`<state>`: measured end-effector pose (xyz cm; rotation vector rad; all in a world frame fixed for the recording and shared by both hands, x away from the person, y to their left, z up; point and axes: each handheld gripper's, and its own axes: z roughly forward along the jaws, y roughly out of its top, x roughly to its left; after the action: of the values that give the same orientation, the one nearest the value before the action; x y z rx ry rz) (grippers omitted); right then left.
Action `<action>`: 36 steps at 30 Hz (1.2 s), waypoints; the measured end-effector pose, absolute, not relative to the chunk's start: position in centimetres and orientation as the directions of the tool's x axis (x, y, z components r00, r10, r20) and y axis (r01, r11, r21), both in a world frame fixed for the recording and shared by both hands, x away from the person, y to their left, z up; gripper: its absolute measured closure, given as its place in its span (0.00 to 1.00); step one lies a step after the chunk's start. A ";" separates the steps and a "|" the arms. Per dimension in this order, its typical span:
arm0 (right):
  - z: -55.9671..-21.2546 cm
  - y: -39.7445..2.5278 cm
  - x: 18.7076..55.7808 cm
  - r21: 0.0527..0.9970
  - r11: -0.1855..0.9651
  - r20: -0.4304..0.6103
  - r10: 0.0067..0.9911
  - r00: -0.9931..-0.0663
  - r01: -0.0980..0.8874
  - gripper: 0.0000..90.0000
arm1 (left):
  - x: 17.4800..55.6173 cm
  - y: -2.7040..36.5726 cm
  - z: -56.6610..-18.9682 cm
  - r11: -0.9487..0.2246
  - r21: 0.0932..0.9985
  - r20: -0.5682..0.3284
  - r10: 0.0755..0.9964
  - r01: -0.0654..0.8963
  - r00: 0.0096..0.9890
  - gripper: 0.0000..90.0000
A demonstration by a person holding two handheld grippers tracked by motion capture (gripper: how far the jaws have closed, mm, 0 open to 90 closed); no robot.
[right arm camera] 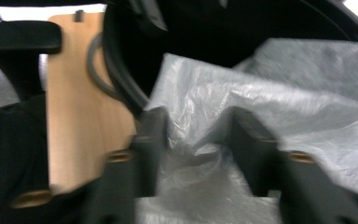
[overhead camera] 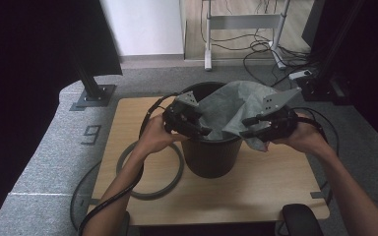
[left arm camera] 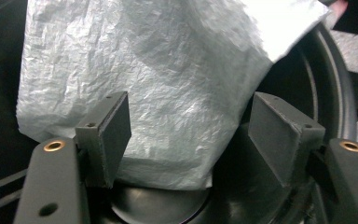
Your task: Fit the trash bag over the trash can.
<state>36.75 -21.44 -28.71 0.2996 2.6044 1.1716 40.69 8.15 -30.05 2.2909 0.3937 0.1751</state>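
Observation:
A dark round bin (overhead camera: 211, 157) stands on the wooden table (overhead camera: 256, 191). A crumpled grey plastic bag (overhead camera: 231, 105) hangs partly inside it and spills over the right rim. My left gripper (overhead camera: 197, 129) hovers at the bin's left rim. In the left gripper view it (left arm camera: 191, 140) is open, and the bag (left arm camera: 168, 70) hangs just beyond its pads over the bin's floor (left arm camera: 168, 210). My right gripper (overhead camera: 248, 129) is at the right rim. In the blurred right gripper view its jaws (right arm camera: 199, 140) stand apart with bunched bag film (right arm camera: 270, 107) between them.
A grey ring (overhead camera: 150, 189) lies flat on the table left of the bin, also visible in the right gripper view (right arm camera: 95, 65). A black chair armrest (overhead camera: 300, 219) pokes up at the table's near right corner. Cables and stand legs cover the floor behind.

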 end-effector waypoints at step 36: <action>-27.7 -15.0 35.4 0.794 0.597 -0.058 0.259 -0.964 0.112 0.44 | 39.6 10.8 -29.5 -0.618 0.752 0.001 0.347 0.228 0.938 0.32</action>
<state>35.39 -15.02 -27.68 0.3110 2.6553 1.3028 39.61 10.79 -29.49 2.2613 0.4046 0.1849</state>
